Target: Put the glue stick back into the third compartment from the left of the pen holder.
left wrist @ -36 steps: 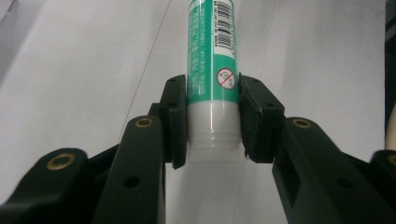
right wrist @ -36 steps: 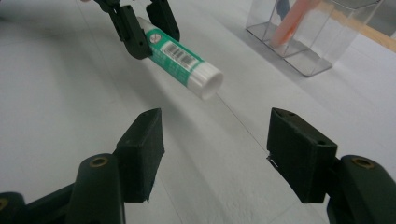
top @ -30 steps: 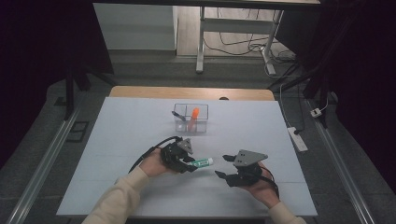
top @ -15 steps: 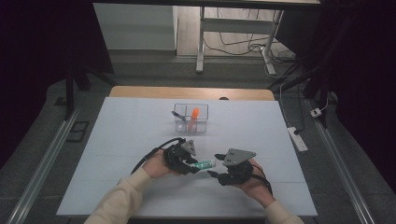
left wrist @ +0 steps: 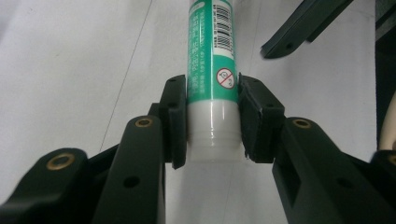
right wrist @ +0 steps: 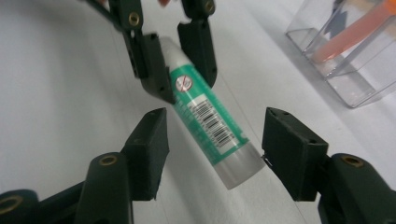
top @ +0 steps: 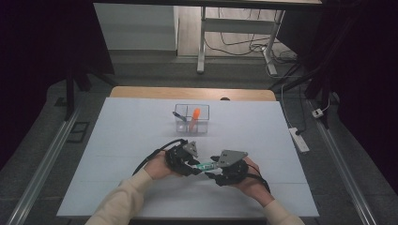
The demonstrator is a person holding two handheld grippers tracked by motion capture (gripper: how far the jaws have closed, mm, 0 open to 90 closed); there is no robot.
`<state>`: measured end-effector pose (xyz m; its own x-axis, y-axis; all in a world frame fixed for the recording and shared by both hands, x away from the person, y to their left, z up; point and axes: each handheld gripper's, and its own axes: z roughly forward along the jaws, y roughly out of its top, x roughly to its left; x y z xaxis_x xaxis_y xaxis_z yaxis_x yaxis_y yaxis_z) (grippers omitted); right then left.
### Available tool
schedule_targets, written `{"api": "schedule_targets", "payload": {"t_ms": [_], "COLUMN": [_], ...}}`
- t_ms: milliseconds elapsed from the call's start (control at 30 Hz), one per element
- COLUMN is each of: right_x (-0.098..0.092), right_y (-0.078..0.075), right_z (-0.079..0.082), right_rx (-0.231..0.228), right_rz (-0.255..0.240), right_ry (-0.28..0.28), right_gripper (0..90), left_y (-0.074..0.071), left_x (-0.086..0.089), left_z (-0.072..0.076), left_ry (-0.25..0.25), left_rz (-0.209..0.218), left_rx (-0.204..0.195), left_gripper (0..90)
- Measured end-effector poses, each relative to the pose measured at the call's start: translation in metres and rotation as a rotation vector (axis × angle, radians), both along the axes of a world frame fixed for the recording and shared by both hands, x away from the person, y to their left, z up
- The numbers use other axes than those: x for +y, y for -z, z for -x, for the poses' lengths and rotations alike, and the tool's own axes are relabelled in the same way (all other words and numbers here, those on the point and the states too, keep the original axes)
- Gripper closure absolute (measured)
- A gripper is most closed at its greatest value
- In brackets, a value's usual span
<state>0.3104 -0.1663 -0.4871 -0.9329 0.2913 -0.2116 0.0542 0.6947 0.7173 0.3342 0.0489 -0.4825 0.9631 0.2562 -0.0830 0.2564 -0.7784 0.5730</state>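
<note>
1. The glue stick [right wrist: 212, 127] is a green-labelled tube with a barcode, a white end and a clear cap. It is held off the white table [top: 117, 140] near the front middle, lying roughly level between the two grippers.

2. The left gripper [left wrist: 212, 123] is clamped on the white end of the tube, its pads pressing on both sides just where the label begins.

3. The right gripper [right wrist: 212, 149] has its jaws set around the capped end with a gap on each side. They have just been closing in, the tube between them, but the pads do not yet touch it.

4. Handling, as I judge it: the tube looks light, stiff and smooth, so it will not crush, but the glossy plastic could slip or twist in a loose pinch. The round body wants the pads square across its width.

5. Where to take hold: if the cap is to come off, the right pads should land on the clear cap alone, clear of the label, while the left keeps the body steady. A straight pull along the tube seems safer than a sideways one.

6. Farther back on the table stands a clear box [top: 192, 119] with an orange marker [top: 195, 115] and a dark pen [top: 179, 115] leaning inside, well apart from the hands.
</note>
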Motion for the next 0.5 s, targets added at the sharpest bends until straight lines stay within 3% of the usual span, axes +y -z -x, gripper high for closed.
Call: {"api": "schedule_targets", "payload": {"t_ms": [333,500], "right_x": [0.013,0.017], "right_y": [0.008,0.01], "right_z": [0.004,0.007], "right_rx": [-0.046,-0.093], "right_rz": [0.127,0.182], "right_ry": [-0.069,-0.106], "right_gripper": [54.9,60.0], "left_y": [-0.002,-0.002], "left_x": [-0.001,0.0], "left_z": [0.001,0.002], "left_ry": [0.029,0.027], "left_rz": [0.024,0.039], "left_rx": [0.021,0.032], "left_gripper": [64.4,64.3]}}
